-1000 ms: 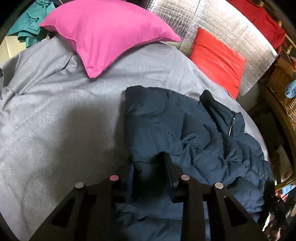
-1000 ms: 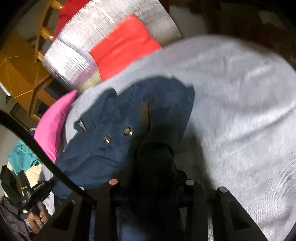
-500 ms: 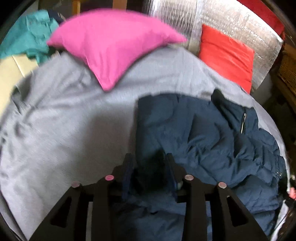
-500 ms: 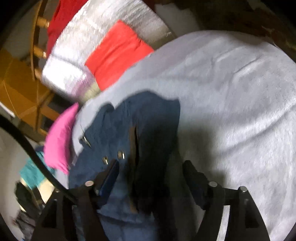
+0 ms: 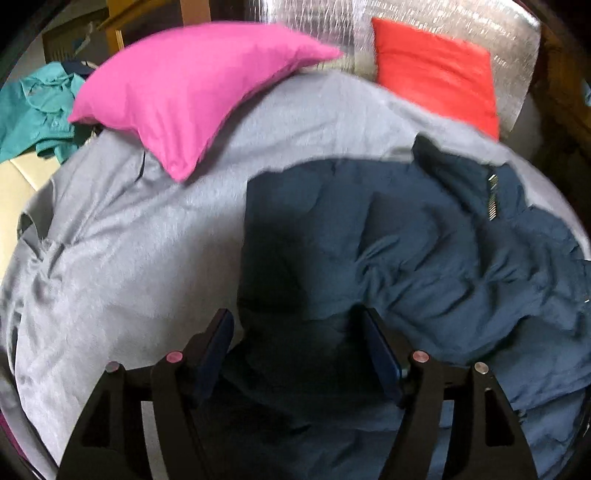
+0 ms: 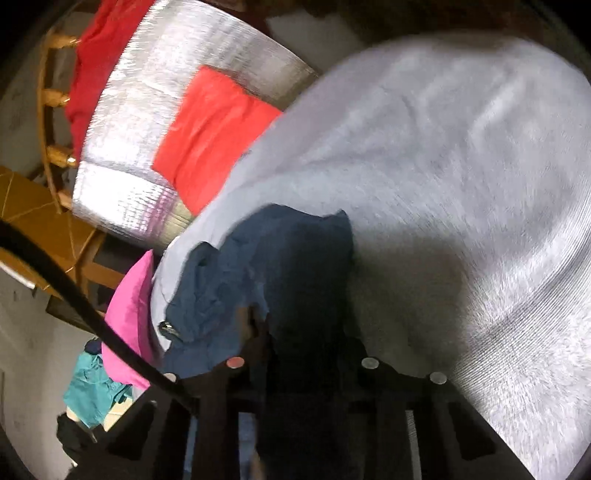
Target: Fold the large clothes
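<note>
Bed, grey cover [image 5: 155, 266] | navy padded jacket [image 5: 424, 251] crumpled on it | pink pillow [image 5: 184, 92] beyond the jacket, at the cover's far edge | red cushion [image 5: 436, 74] behind the jacket, against silver padding [image 5: 332, 29]

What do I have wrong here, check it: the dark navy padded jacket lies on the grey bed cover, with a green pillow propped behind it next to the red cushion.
The pillow's colour is wrong. In the left wrist view the pillow is bright pink, not green. The rest stands: the dark navy padded jacket lies on the grey bed cover, and the red cushion sits beside the pillow.
</note>
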